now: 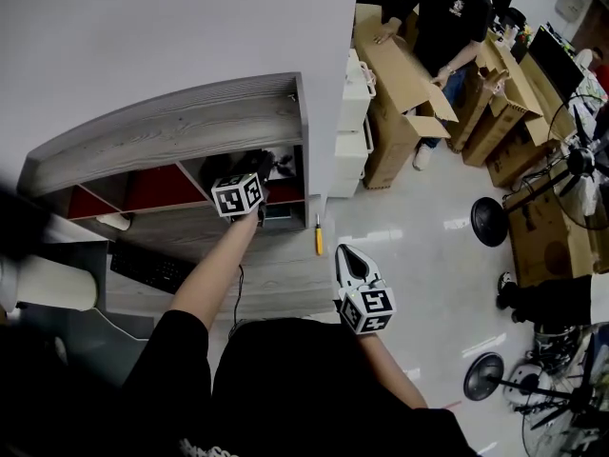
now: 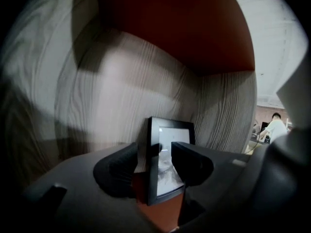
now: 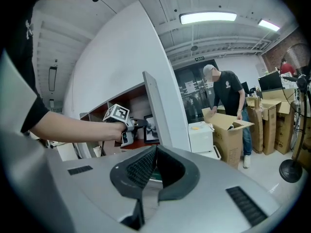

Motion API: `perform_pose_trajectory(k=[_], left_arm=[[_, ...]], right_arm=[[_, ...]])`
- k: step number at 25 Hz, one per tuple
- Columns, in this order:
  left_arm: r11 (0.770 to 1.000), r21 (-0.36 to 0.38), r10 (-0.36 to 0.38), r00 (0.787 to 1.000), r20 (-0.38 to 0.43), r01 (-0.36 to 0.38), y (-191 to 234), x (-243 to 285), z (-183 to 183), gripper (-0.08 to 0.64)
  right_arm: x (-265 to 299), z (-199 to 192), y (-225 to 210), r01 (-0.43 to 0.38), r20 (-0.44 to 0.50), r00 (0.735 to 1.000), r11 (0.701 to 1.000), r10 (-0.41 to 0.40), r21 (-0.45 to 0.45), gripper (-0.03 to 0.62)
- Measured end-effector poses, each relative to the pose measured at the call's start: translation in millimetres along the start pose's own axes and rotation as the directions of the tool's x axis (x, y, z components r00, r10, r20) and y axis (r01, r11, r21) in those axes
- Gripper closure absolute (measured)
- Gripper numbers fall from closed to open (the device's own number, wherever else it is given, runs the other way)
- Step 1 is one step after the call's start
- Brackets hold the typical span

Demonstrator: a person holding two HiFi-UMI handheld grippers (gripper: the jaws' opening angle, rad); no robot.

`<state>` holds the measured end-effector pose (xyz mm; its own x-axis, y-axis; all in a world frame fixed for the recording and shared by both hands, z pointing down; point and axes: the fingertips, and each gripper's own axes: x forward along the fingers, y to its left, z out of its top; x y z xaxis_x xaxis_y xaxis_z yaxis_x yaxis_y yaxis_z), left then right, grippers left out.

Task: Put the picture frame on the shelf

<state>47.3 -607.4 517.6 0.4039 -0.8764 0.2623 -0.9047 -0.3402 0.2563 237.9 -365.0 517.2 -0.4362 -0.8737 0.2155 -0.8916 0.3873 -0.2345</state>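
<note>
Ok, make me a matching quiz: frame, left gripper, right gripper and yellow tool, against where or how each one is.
1 frame
2 left gripper
3 right gripper
4 yellow tool

A fingers together, empty
B lying on the desk
C standing in the shelf
D fingers either side of the frame

Pairs: 1-C, 2-D, 3-A, 4-B

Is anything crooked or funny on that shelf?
Nothing stands out. The picture frame stands upright inside the shelf, between the open jaws of the left claw, and nothing looks fallen or broken.
</note>
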Motion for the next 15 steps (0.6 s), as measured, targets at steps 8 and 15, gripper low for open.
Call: perform_pose_trajectory(k=[8, 15], left_arm=[[0.999, 0.013, -0.05, 0.997, 0.05, 0.05, -10, -56, 10, 0.348], [0.986, 0.106, -0.137, 0.99, 0.038, 0.132, -29, -146, -4, 0.423]], right_arm=[[-8, 1, 16, 0.01, 0.005, 1.0, 1.0, -0.009, -0.023, 0.578], [-15, -2, 50, -0.012, -0.013, 1.0, 0.999, 0.011, -0.042, 0.58]])
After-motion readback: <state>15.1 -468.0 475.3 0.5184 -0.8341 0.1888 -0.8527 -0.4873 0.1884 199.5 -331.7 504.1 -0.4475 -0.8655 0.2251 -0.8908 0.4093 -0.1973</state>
